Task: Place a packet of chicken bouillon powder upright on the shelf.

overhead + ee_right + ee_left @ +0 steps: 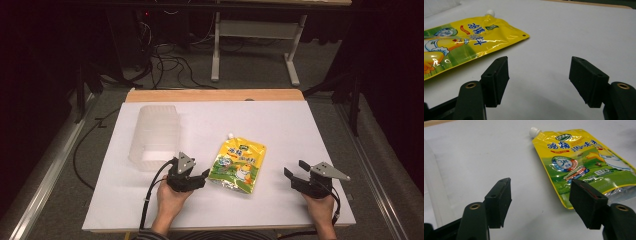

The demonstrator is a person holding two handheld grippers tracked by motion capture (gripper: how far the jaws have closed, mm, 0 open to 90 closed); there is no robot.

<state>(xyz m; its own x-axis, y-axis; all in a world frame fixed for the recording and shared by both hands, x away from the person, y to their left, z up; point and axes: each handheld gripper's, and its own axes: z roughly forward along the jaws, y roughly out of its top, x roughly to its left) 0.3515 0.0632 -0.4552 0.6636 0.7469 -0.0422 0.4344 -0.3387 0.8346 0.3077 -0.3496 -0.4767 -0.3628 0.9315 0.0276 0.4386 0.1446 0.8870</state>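
Lying flat on the white table (300, 130), the yellow pouch (238, 166) is waiting untouched; nothing looks done yet. Left claw (200, 176) is hovering spread just beside its lower corner, right claw (295, 172) spread and empty, well apart.

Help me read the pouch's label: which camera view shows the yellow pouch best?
The left gripper view: the yellow pouch appears large, white cap to silver bottom edge, print sharp. The high view shows the whole pouch small on the table. The right gripper view shows it at a slant, cropped at the frame's left.
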